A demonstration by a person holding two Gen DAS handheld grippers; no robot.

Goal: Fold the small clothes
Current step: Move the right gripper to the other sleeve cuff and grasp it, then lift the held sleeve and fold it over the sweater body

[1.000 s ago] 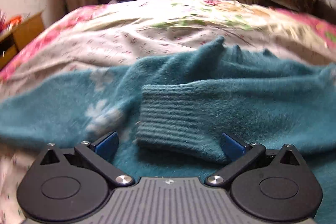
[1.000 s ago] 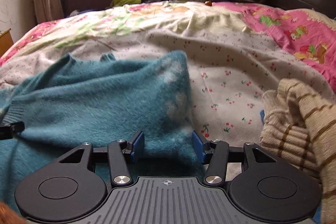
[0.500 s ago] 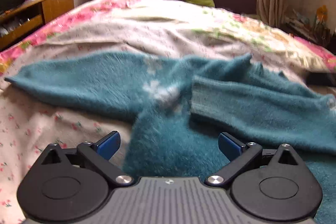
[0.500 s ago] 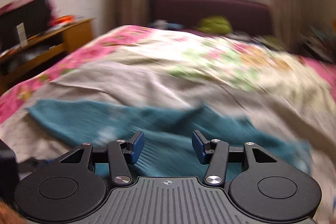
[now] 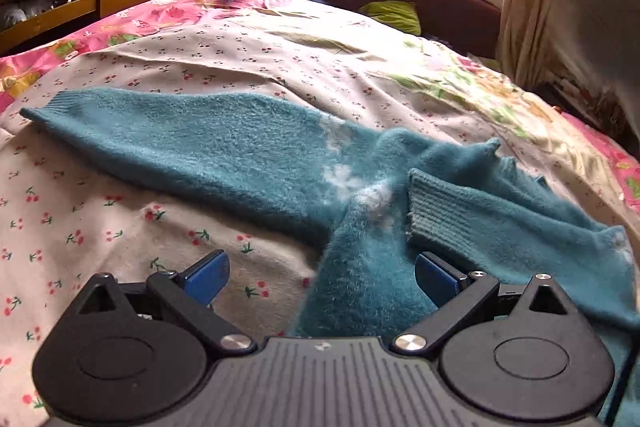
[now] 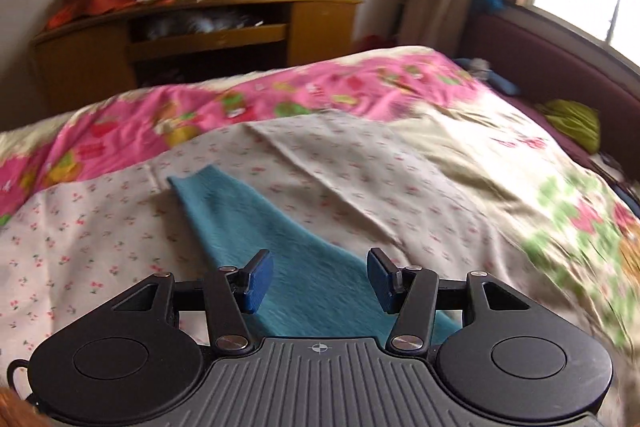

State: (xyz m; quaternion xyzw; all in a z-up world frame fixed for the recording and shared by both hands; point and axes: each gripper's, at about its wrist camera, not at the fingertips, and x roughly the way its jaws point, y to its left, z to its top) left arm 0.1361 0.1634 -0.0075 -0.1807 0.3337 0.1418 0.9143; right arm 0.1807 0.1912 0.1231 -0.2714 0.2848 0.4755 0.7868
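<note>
A fuzzy teal sweater (image 5: 256,151) with white flower marks lies on the bed. One sleeve stretches out to the left. The other sleeve is folded over the body, its ribbed cuff (image 5: 430,207) lying on top. My left gripper (image 5: 322,273) is open and empty, low over the sweater's left side edge. In the right wrist view the outstretched sleeve (image 6: 256,223) runs away from me. My right gripper (image 6: 320,279) is open and empty, above that sleeve near the shoulder.
The bed (image 5: 100,227) has a cherry-print sheet and a pink floral cover (image 6: 248,103). A wooden TV stand (image 6: 200,39) stands past the left side of the bed. A dark red sofa with a green cloth (image 5: 394,15) sits under the window.
Both grippers swung to the left. The right one left the sweater's right side and now points along the outstretched left sleeve. The left one moved to the sweater's left edge. Both stayed open.
</note>
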